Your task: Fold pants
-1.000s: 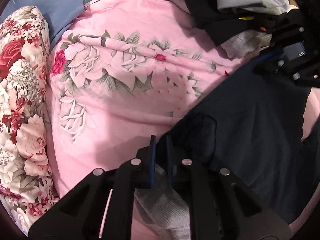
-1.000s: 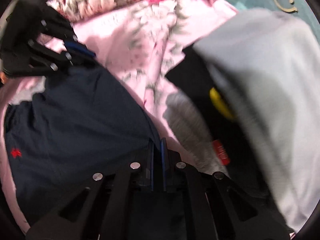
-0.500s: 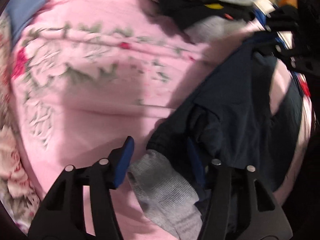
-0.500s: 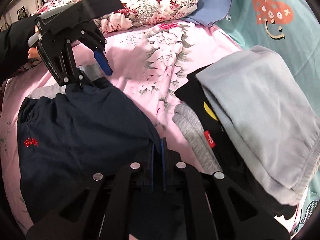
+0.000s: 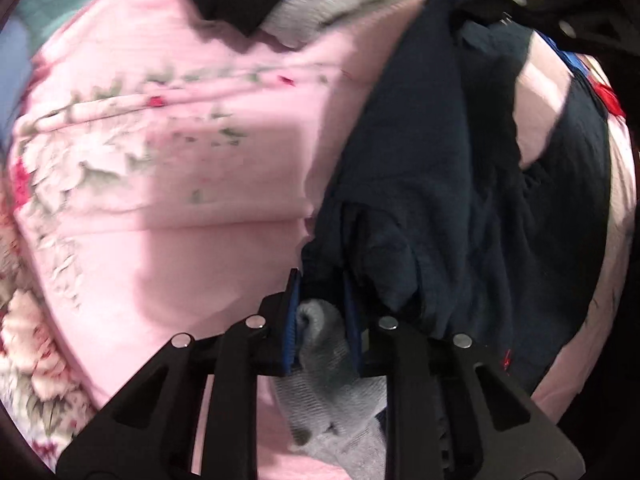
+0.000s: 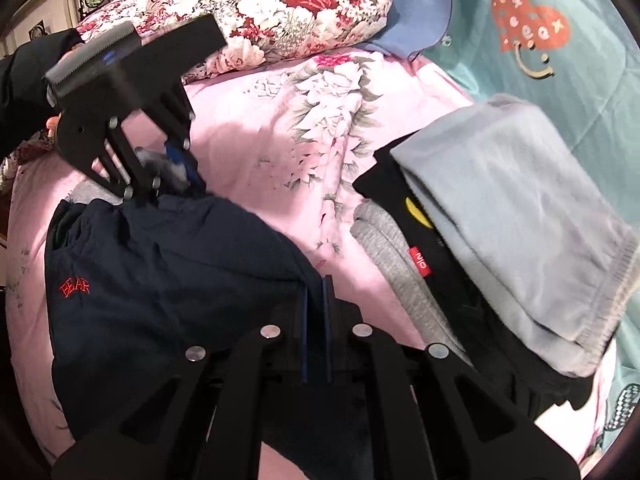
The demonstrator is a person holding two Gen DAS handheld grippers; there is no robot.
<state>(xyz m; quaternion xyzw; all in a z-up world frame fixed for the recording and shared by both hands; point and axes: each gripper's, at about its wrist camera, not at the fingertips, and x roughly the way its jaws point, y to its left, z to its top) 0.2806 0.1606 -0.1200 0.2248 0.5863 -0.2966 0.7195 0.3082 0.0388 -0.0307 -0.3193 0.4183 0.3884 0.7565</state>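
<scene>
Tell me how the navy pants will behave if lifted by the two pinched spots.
The navy pants look soft and bunched, so they will probably sag between the left gripper and right gripper. Thick fabric suggests some weight. They seem unlikely to slip on the pink bedspread.

Floral pillow [image 6: 280, 12] (folded clothes [image 6: 500, 216] nearby)

A: We see navy pants [image 6: 168, 280] with red lettering [image 6: 75, 289] stitched on.

B: And we see a pink sheet [image 6: 280, 128] printed with white flowers and green leaves.

A: We make out a quilt [image 6: 280, 12] in red and white roses, and a teal cover [image 6: 560, 92] bearing a coral heart.

B: In the pile [image 6: 500, 232] we count pale blue, black and grey.
</scene>
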